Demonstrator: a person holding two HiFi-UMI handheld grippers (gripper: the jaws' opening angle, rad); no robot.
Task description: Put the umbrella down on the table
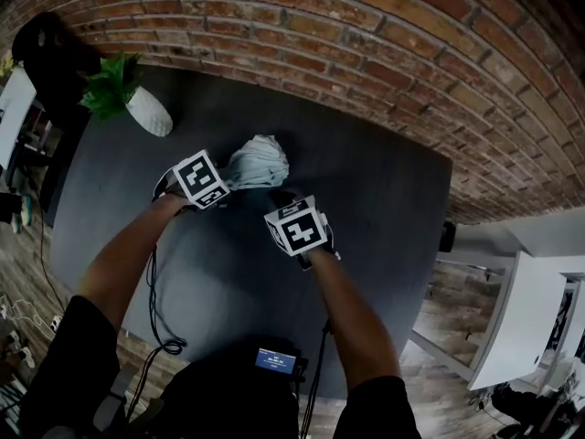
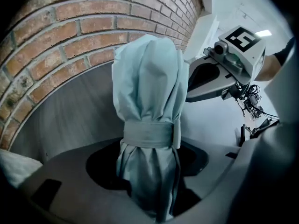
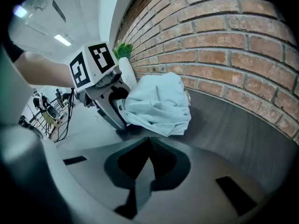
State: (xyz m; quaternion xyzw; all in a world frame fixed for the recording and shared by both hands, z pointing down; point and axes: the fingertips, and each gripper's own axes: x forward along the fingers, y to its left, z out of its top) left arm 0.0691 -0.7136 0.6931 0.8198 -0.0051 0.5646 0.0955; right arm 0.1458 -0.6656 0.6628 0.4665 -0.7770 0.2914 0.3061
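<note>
The dark tabletop (image 1: 384, 208) lies open near and right of the grippers. A brick wall (image 1: 366, 26) borders its far edge, and a potted plant (image 1: 137, 103) stands far left. The left gripper (image 2: 149, 155) has its fingers (image 2: 70, 176) spread wide, clamped on the umbrella (image 2: 149, 92) low over mid-tabletop. The umbrella is pale blue, folded and strapped round its middle. The right gripper (image 3: 148, 143), just nearer, has its fingers closed together on nothing.

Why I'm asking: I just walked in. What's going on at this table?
A person works two handheld grippers over the dark table. The left gripper has its jaws closed on a folded pale blue umbrella, held low near the brick wall. The right gripper, jaws shut and empty, sits beside it.
</note>
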